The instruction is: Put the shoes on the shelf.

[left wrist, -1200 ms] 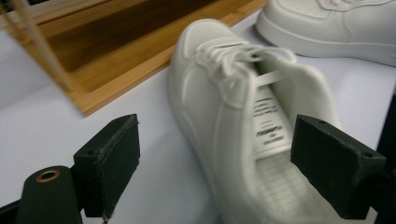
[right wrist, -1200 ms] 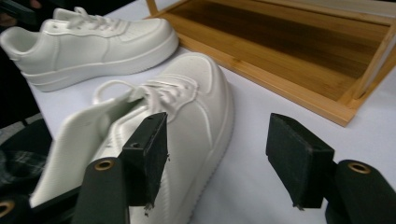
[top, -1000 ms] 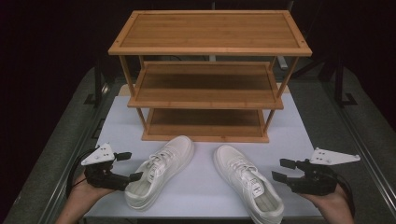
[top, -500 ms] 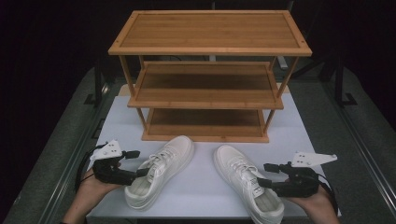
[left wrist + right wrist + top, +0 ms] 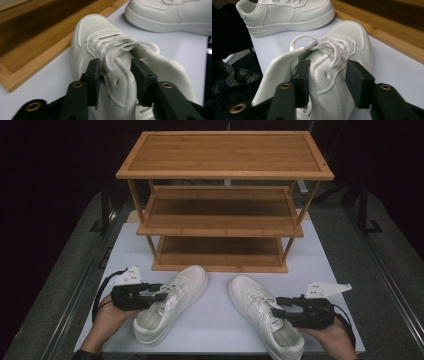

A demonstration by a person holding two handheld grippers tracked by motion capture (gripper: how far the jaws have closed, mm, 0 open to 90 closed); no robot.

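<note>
White sneakers sit side by side on the table (image 5: 320,245), just before the bamboo shoe rack (image 5: 222,200). The left gripper (image 5: 159,293) pinches the left sneaker (image 5: 172,302) wall, jaws just closing. The right gripper (image 5: 278,308) pinches the right sneaker (image 5: 262,317). Soft sides could slip free when lifted.

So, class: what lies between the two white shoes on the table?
Nothing: in the high view, bare white table separates the left shoe from the right shoe.
</note>
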